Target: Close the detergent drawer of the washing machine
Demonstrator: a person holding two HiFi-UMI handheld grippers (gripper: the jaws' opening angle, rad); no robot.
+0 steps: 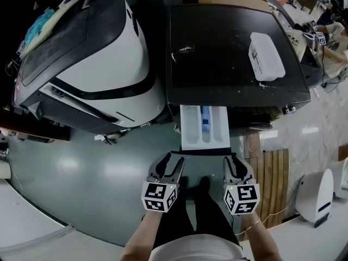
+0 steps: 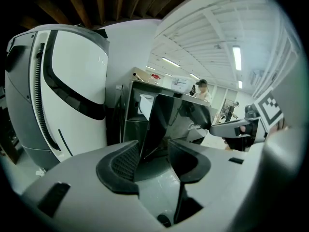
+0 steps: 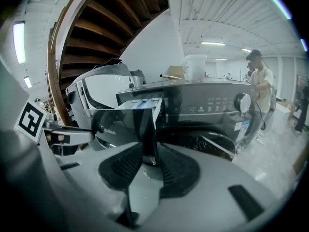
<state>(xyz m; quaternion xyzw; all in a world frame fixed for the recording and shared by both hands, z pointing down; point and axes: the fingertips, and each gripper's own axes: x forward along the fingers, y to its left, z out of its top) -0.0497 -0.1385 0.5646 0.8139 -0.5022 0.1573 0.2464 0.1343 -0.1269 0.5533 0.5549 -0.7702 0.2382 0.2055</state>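
The black washing machine (image 1: 228, 53) has its white detergent drawer (image 1: 190, 126) pulled out towards me, with a blue compartment in the middle. Its dark front panel (image 1: 204, 152) faces me. My left gripper (image 1: 172, 157) is at the panel's left end. In the left gripper view the panel's edge (image 2: 149, 129) stands between the spread jaws of that gripper (image 2: 153, 153), and I see no clear press. My right gripper (image 1: 236, 157) is at the right end. In the right gripper view the pads of that gripper (image 3: 150, 153) sit tight on both sides of the panel's edge (image 3: 147, 124).
A large white-and-black machine (image 1: 98, 48) stands close on the left. A white box (image 1: 265, 56) lies on the washer's top. A wooden slatted mat (image 1: 272, 178) and a white appliance (image 1: 315, 194) are on the floor at right. A person (image 3: 260, 81) stands beyond the washer.
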